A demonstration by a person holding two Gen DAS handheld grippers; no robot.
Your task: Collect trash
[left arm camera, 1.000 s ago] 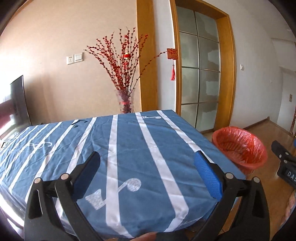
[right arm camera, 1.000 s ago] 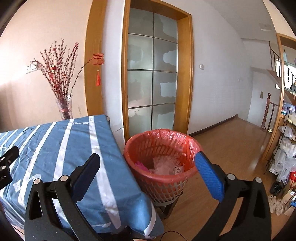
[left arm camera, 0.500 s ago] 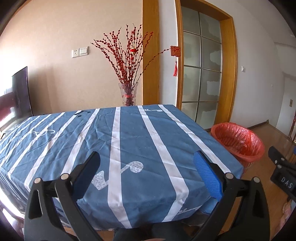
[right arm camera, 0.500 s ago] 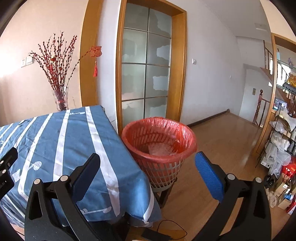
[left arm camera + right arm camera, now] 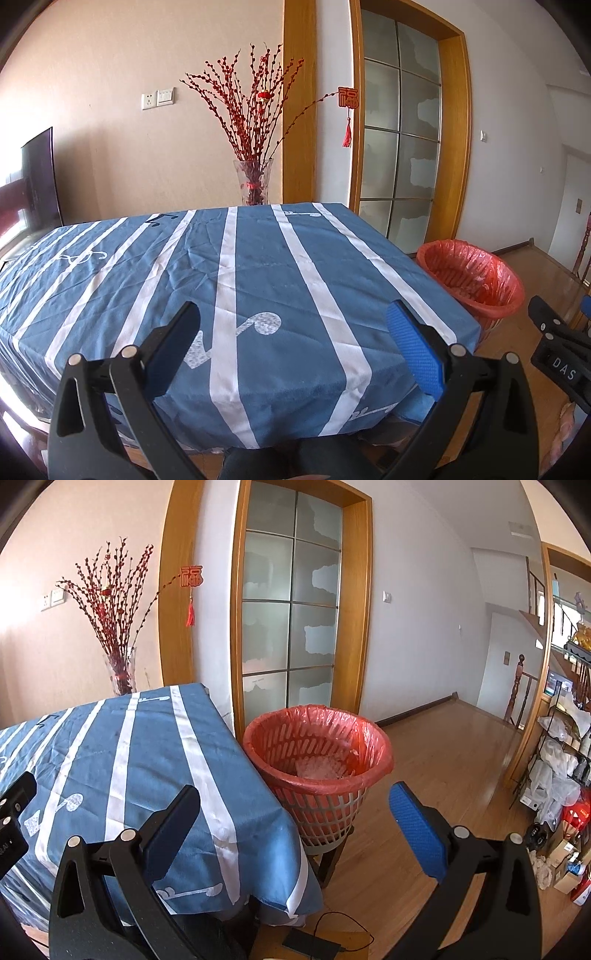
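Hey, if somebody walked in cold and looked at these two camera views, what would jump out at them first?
Probably the blue tablecloth with white stripes filling the foreground, bare of any trash. Next, the wastebasket with a red liner beside the table's right edge, with something pale and crumpled at its bottom. Behind the table, a glass vase of red berry branches stands out against the wall, and both the left gripper and right gripper are open and empty.

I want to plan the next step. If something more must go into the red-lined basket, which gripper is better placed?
Probably the right gripper: the basket is just ahead of its open jaws. The left gripper faces the table.
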